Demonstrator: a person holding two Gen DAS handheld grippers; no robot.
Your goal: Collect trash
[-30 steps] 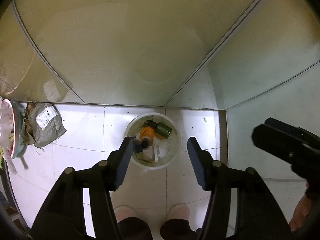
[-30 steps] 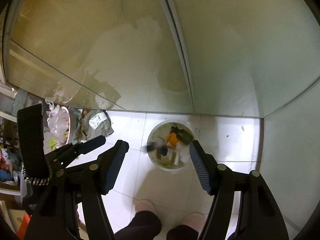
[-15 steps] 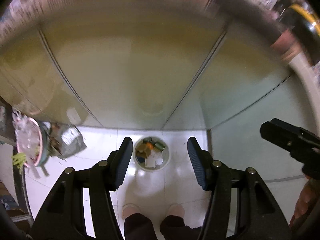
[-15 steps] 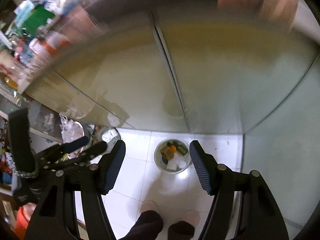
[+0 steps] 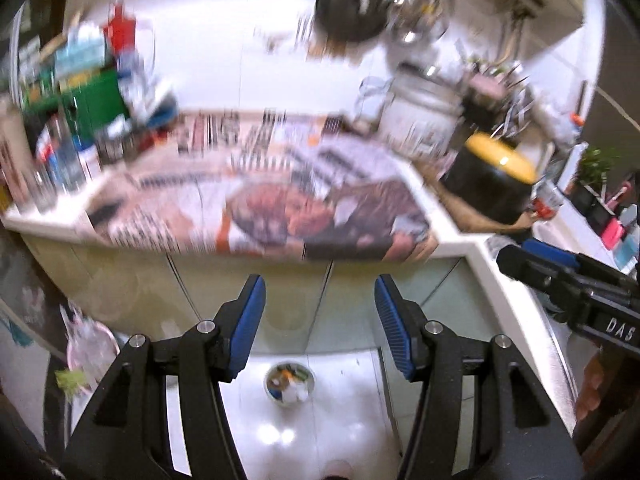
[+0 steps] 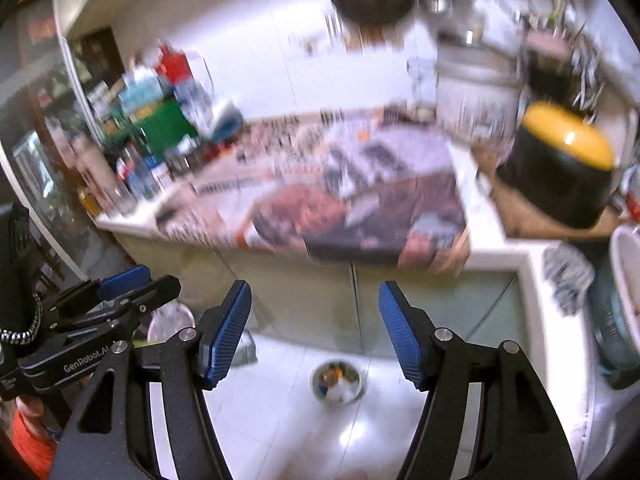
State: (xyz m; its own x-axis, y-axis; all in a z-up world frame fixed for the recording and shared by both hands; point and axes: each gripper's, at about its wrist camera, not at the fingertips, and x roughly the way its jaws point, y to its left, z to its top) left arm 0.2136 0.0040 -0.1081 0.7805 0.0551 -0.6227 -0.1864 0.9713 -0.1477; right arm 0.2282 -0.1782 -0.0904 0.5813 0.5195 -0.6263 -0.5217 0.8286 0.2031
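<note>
Two hand-held tools hang side by side above a kitchen floor, both pointed toward a cluttered table. The left tool (image 5: pixel 320 312) has its blue-padded fingers (image 5: pixel 250 320) spread wide with nothing between them; the right tool (image 6: pixel 316 320) is likewise spread apart and holds nothing.

Far below, a small round trash bin (image 5: pixel 289 384) stands on the white tiled floor (image 5: pixel 344 412), in front of pale green cabinet doors (image 5: pixel 280 292). It holds mixed scraps, orange, white and dark pieces among them. From the right wrist the same trash bin (image 6: pixel 337 386) shows between the two fingers, near the foot of the cabinets.

Each tool appears in the other's view: the right tool (image 5: pixel 568 280) at the right edge of the left wrist view, the left tool (image 6: pixel 120 292) at the left edge of the right wrist view.

The table (image 5: pixel 452 224) above the cabinets is spread with printed newspaper sheets (image 5: pixel 280 208), blurred by motion. A black pot with a yellow lid (image 5: pixel 492 176) sits toward the right end; a green box (image 5: pixel 96 100) stands among bottles and packets at the left. A dark pan (image 5: pixel 348 8) hangs on the white wall behind. A pink-rimmed basin (image 5: pixel 92 348) sits on the floor left of the cabinets.
</note>
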